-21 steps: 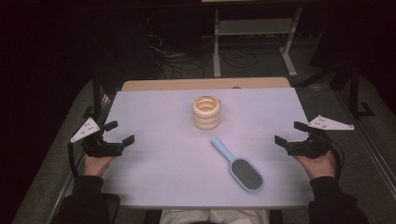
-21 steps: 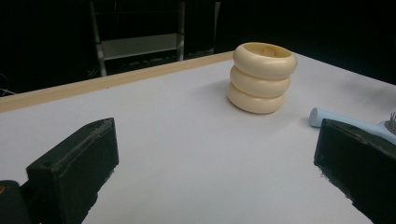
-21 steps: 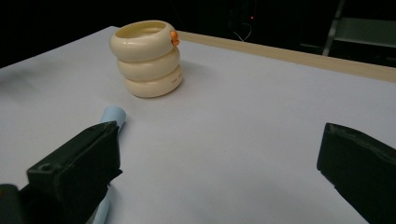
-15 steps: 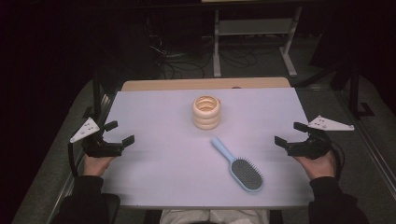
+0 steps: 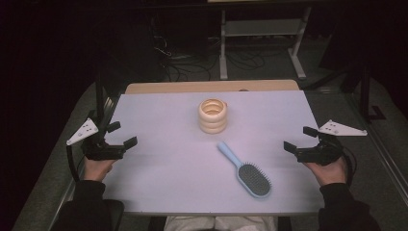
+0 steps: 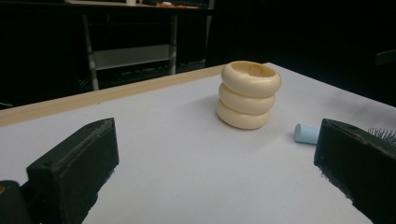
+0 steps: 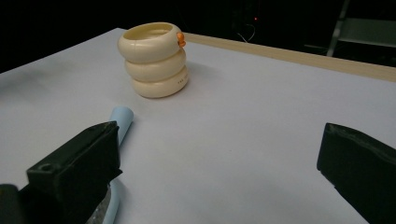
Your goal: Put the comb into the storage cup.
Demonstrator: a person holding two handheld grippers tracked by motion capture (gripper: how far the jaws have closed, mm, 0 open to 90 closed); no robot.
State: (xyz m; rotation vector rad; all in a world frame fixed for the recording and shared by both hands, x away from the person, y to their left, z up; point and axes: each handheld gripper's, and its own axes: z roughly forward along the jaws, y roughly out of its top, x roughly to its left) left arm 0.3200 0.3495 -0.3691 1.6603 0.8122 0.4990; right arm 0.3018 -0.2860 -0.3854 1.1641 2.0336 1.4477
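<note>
- Cream ringed holder point(image 5: 212, 115): three stacked rings, upright, open top, far centre of the table.
- Light-blue hairbrush point(image 5: 245, 170): lying bristles up, near right of it, handle pointing toward the holder.

From my left gripper view, the light blue plastic hairbrush point(image 6: 306, 133) is mostly hidden behind the near black jaw; I get just its handle tip and a few bristles at the frame edge. My right gripper view hides the brush head under its left-hand jaw. The small lettering on the cream ribbed three-ring cup point(image 7: 154, 59) is too tiny to read. Both jaws are cropped at the bottom edge.
</note>
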